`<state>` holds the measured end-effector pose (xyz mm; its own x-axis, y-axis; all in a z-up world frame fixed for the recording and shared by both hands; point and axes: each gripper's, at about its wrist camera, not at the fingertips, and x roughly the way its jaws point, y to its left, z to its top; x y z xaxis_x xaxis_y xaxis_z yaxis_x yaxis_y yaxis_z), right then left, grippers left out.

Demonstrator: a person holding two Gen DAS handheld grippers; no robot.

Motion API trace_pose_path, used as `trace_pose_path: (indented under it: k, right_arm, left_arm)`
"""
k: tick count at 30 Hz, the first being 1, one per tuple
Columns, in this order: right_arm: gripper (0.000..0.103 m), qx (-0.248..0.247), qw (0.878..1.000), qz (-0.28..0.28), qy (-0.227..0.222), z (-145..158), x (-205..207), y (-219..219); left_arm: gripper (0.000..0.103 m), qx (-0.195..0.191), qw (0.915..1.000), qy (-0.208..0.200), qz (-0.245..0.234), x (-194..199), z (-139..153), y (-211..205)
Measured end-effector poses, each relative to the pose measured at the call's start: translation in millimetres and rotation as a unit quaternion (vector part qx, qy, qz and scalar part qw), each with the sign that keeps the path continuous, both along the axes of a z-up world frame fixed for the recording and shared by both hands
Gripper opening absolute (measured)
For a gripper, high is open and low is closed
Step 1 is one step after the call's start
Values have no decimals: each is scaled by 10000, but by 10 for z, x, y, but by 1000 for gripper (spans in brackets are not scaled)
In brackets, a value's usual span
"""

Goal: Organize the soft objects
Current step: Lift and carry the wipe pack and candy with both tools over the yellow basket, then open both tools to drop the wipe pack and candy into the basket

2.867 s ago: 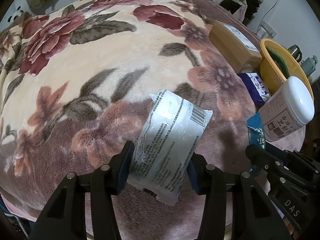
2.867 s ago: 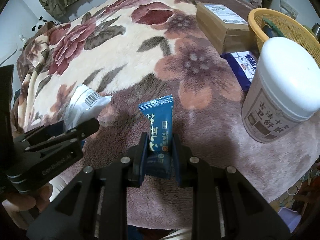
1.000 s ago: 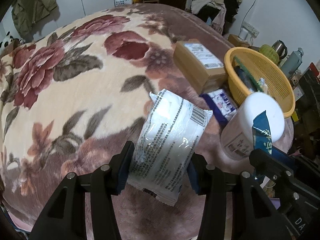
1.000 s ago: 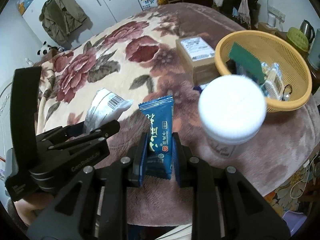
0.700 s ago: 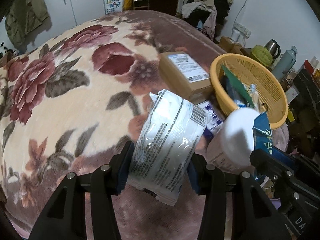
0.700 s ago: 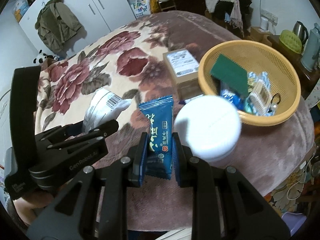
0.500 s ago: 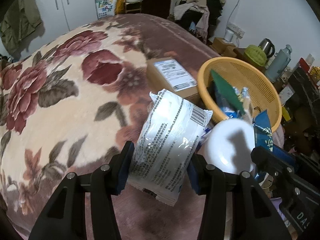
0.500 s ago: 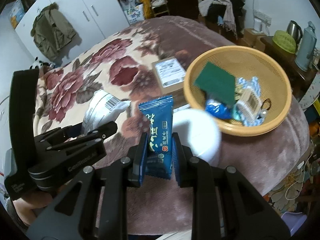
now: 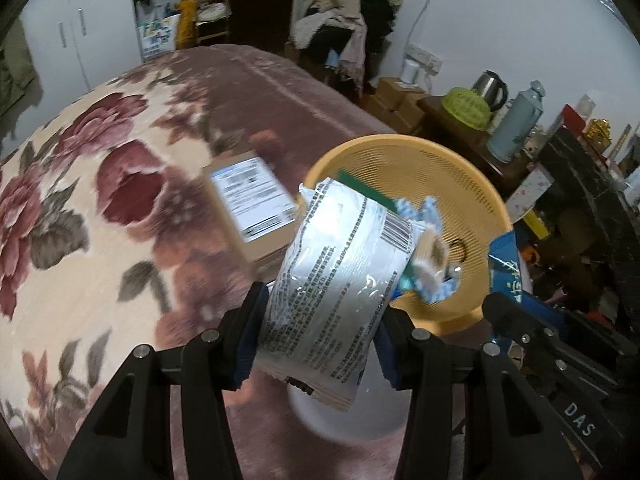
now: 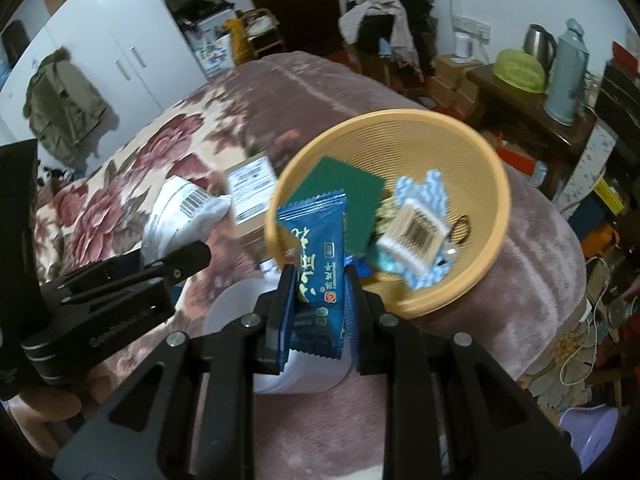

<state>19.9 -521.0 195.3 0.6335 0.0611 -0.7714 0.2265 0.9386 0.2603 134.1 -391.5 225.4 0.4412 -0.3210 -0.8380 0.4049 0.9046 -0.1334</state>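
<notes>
My left gripper is shut on a silvery white plastic pack with a barcode, held in the air just before the yellow mesh basket. My right gripper is shut on a blue sachet, which stands upright in front of the same basket. In the right wrist view the left gripper and its pack show at the left. The basket holds a green pad, a pack of cotton swabs and a blue-white cloth.
A white-lidded tub stands under both grippers on the floral blanket. A cardboard box lies left of the basket. Beyond the bed's edge stands a side table with a kettle and a flask.
Both grippers have moved toward the basket and risen a little, each keeping its pack. The white tub has slid from beside them to beneath them, and the basket now fills the middle of both views.
</notes>
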Motion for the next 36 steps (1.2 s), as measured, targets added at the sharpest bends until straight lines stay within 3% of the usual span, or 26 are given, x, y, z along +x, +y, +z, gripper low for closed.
trace_pose_path:
  k: [13, 20, 25, 27, 29, 30, 33, 34, 36]
  right_arm:
    - [23, 112, 9981, -598, 51, -65, 169, -655]
    - [23, 401, 9958, -820, 47, -112, 413, -962]
    - [24, 501, 9937, -1001, -115, -86, 520, -1134]
    - [24, 541, 9927, -1072, -129, -113, 544, -1204]
    - [25, 708, 9915, -1080, -159, -165, 551, -1266]
    - [28, 779, 9913, -1039, -194, -181, 553, -1282]
    - [77, 878, 9906, -1009, -282, -227, 509, -1307]
    - [84, 899, 9899, -1047, -313, -235, 482, -1318]
    - [85, 911, 9896, -1068, -299, -253, 445, -1328]
  left_arm:
    - [51, -459, 9969, 526, -353, 350, -176, -705]
    - [51, -437, 9968, 534, -414, 581, -254, -1024]
    - [52, -695, 9945, 648, -440, 813, -296, -1234]
    - [61, -756, 9943, 626, -426, 881, -323, -1300]
    - [77, -867, 9934, 635, -412, 910, -343, -1308]
    - [80, -972, 9922, 652, -437, 921, -346, -1308]
    - [96, -1004, 9922, 614, -418, 932, -336, -1305]
    - [102, -1025, 9922, 590, -387, 933, -327, -1278]
    - [102, -995, 9930, 548, -312, 925, -312, -1222]
